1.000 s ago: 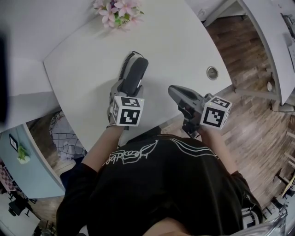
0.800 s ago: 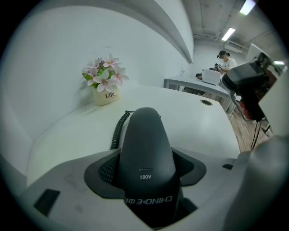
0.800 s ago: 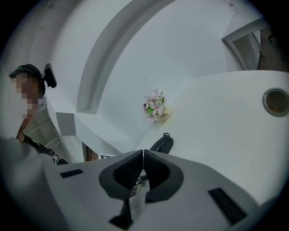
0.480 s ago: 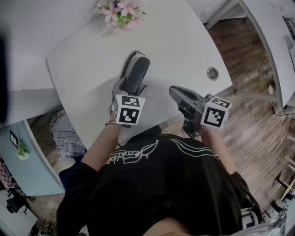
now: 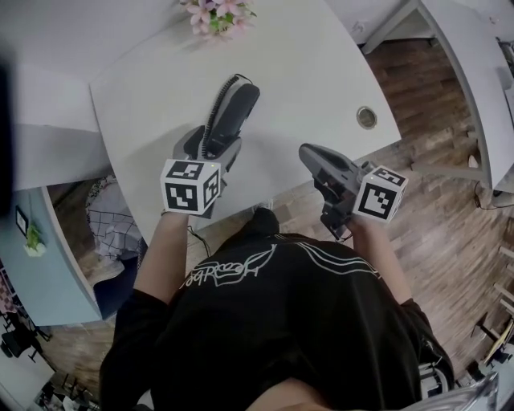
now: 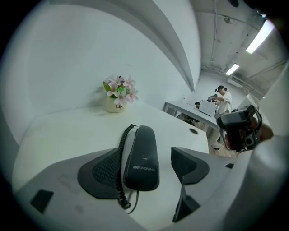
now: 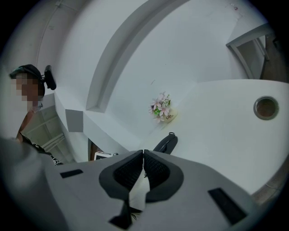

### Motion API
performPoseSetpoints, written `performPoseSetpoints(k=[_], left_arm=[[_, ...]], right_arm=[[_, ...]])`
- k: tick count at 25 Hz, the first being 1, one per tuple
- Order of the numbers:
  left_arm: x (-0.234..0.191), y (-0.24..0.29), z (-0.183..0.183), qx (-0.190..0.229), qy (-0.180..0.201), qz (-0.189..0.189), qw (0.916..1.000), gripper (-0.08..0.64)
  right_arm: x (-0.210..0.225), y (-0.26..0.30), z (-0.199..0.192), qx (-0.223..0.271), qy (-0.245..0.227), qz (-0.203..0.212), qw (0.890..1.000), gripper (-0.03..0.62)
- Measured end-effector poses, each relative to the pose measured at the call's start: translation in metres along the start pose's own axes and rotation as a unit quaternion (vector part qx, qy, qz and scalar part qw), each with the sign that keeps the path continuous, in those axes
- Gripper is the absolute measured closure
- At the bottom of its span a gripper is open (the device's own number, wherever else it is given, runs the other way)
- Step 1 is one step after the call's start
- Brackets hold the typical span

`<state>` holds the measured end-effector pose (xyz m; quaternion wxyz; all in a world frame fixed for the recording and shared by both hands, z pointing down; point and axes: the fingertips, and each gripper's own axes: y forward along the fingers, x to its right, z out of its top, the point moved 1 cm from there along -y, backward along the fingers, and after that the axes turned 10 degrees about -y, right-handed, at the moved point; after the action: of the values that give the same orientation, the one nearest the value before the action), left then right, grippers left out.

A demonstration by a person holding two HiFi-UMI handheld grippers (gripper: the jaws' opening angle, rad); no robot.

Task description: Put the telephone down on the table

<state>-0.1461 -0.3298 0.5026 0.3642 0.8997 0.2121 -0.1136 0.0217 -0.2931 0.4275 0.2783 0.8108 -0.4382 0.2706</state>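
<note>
1. The telephone (image 5: 229,116) is laid flat on the white bench (image 5: 313,64), left of centre.
2. The left claw (image 6: 145,168) is being opened wide around it without pressing it, so release is judged done.
3. The right claw (image 7: 143,155) is held closed and empty near the right edge, out of the way.

White table (image 5: 313,64), telephone (image 5: 233,112) lying flat on it, flower pot (image 5: 218,14) near far edge
</note>
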Motion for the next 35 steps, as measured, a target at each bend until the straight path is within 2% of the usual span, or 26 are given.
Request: performPoseSetpoints(k=[4, 8, 9, 11, 13, 20, 25, 28, 35], left_arm=[[0.021, -0.044, -0.001, 0.032, -0.049, -0.010, 0.9982, 0.225], [0.058, -0.090, -0.003, 0.074, -0.094, -0.052, 0.9915, 0.229], [0.069, -0.102, -0.004, 0.082, -0.104, -0.067, 0.9890, 0.248], [0.092, -0.124, -0.006, 0.095, -0.126, -0.099, 0.9825, 0.341], [0.113, -0.145, -0.007, 0.112, -0.143, -0.121, 0.9759, 0.370], [0.170, -0.198, -0.026, 0.157, -0.138, -0.150, 0.9664, 0.485], [0.210, -0.224, -0.054, 0.174, -0.129, -0.174, 0.9608, 0.508], [0.229, -0.236, -0.070, 0.179, -0.126, -0.181, 0.9588, 0.551], [0.263, -0.247, -0.092, 0.182, -0.124, -0.193, 0.9561, 0.554]], right_arm=[[-0.025, -0.019, -0.003, -0.003, -0.023, 0.014, 1.000, 0.552], [-0.054, -0.037, -0.006, -0.005, -0.052, 0.033, 0.998, 0.552], [-0.061, -0.042, -0.008, -0.005, -0.059, 0.038, 0.998, 0.552], [-0.077, -0.053, -0.013, -0.009, -0.070, 0.048, 0.996, 0.552], [-0.092, -0.064, -0.018, -0.012, -0.082, 0.057, 0.995, 0.552], [-0.137, -0.103, -0.039, -0.013, -0.134, 0.078, 0.988, 0.552], [-0.161, -0.136, -0.067, -0.020, -0.147, 0.086, 0.985, 0.552], [-0.174, -0.156, -0.079, -0.020, -0.153, 0.088, 0.984, 0.552], [-0.188, -0.190, -0.095, -0.010, -0.176, 0.096, 0.980, 0.554]])
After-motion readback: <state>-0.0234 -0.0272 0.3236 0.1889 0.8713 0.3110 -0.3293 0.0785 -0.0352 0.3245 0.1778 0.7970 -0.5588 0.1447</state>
